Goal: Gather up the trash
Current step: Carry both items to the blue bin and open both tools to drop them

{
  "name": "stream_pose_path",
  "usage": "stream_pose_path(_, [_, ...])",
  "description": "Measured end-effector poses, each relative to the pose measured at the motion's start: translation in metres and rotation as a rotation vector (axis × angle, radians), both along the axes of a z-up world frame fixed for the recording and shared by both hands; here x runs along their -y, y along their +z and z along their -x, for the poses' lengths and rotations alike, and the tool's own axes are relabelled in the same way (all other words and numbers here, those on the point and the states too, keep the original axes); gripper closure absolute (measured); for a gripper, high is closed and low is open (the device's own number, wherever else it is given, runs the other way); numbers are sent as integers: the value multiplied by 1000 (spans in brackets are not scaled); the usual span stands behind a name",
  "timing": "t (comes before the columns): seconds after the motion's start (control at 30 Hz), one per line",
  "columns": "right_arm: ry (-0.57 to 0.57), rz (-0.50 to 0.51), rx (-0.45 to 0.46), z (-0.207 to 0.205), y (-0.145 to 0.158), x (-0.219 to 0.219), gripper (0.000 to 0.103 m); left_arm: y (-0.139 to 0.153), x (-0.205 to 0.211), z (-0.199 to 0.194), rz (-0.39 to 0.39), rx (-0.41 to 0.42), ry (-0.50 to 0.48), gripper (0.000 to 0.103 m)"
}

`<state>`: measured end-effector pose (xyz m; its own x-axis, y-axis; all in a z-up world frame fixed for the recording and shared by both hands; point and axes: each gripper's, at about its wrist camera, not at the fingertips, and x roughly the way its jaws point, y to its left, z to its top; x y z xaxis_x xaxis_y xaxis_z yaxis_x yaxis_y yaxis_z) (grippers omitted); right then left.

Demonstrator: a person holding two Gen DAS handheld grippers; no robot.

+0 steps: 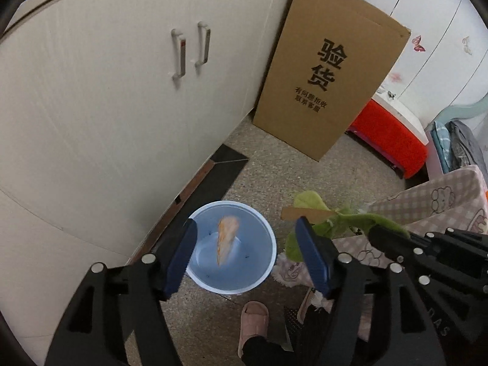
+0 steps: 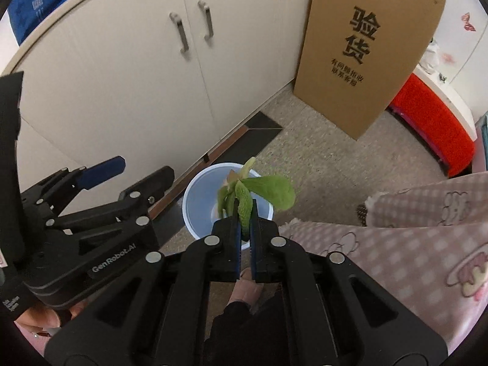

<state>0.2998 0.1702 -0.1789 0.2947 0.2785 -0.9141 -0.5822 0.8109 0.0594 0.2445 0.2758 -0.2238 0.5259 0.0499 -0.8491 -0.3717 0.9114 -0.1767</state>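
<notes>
**Left wrist view: peel dropping into the bin, leaf next**

Left wrist view shows the left gripper (image 1: 247, 253) above the blue bin (image 1: 262, 274), which stands on the floor beside the white cabinet (image 1: 122, 106). Its jaws stand apart with nothing between them. An orange peel (image 1: 227, 239), blurred, appears inside the bin's outline; whether it is falling or already at rest cannot be told.

Right wrist view shows the right gripper (image 2: 244, 210) with jaws together, clamped on a limp green leaf (image 2: 262, 195). The leaf hangs over the bin's near rim, partly above the opening and partly above the floor beyond the rim.

Judged step: release the leaf into the bin. To do it well:
- Carry the clamped leaf over the middle of the opening, since its broad blade reaches past the rim.
- Lower it before parting the jaws, so the light leaf does not drift aside.
- Keep the left gripper clear, as the two sit near each other.

Count:
- Bins: one.
- Peels: one.
- Leaf bundles: one; the number of separate blades cannot be told.
- Grippers: two.
- Cabinet handles (image 1: 180, 55): two.
- Cardboard boxes (image 1: 329, 70): one.
- Slippers (image 1: 253, 320): one clearly seen.
</notes>
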Motion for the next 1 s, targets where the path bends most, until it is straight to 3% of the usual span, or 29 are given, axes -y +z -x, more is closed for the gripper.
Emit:
stream_pose_path(0.4, [17,-14,-25,-1,-12,-16,99,-9,-25,13,-5,-18,95,32])
stream_pose_path(0.53, [24,-87,-29,-5,-13,-24,98,-8,-38,22,-12,-21,150,32])
stream_pose_path(0.63, [34,-133,-5,-6,-12,-30,86,-4,-46,28,-12,-10,189,30])
stream_pose_path(0.7, [20,-122,16,-5,-10,-32,41,-2,-50,32,-5,0,214,28])
stream_pose_path(1.0, [-28,-157,68,9,22,-6,38,22,-35,43,5,40,203,27])
